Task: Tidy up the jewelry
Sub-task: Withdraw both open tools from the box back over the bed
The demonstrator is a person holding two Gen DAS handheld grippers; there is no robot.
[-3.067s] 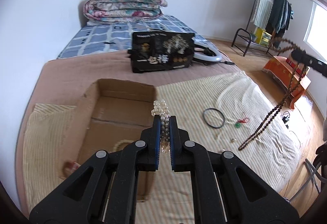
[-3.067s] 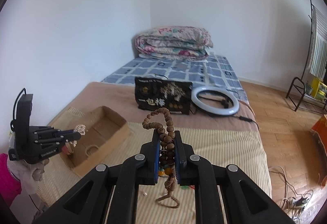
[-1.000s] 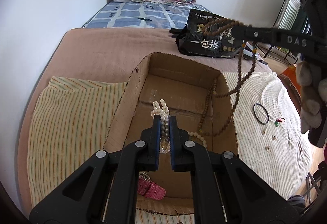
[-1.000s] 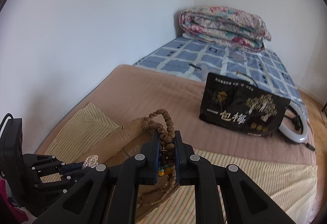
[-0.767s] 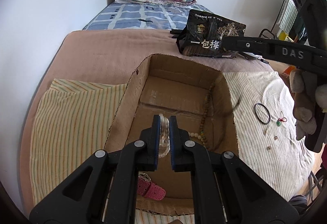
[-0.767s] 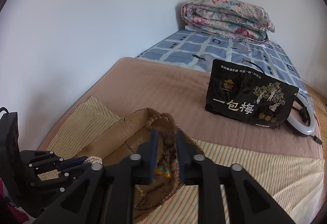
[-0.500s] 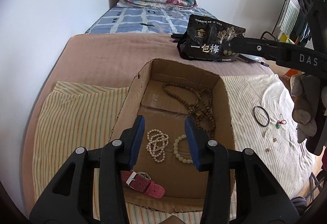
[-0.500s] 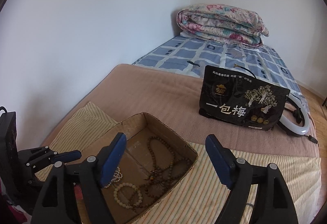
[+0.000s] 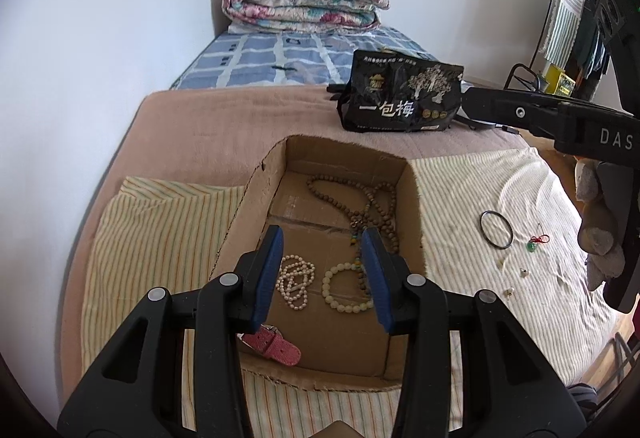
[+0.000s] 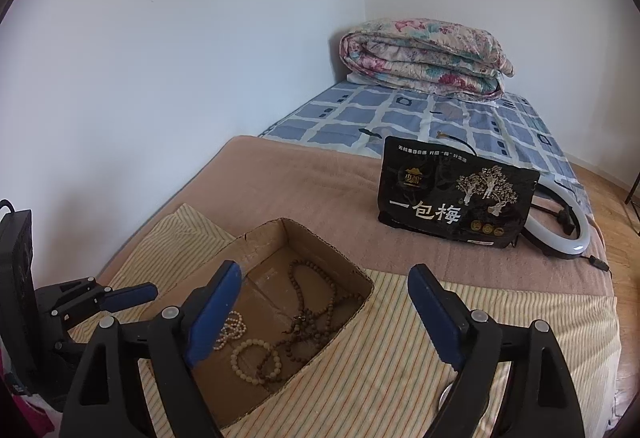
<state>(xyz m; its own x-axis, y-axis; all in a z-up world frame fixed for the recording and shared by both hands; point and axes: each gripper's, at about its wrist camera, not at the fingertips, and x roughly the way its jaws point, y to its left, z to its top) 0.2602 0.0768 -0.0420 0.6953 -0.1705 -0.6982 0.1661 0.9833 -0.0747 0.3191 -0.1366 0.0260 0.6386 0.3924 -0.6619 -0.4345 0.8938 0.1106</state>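
In the cardboard box (image 9: 414,198), 3 bead strings (image 9: 354,206)

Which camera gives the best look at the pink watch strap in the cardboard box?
The left wrist view: the pink watch strap lies at the near end of the cardboard box, partly behind the tongs. The right wrist view doesn't show it.

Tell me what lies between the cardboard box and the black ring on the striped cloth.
Only bare striped cloth lies between the cardboard box and the black ring, as the left wrist view shows.
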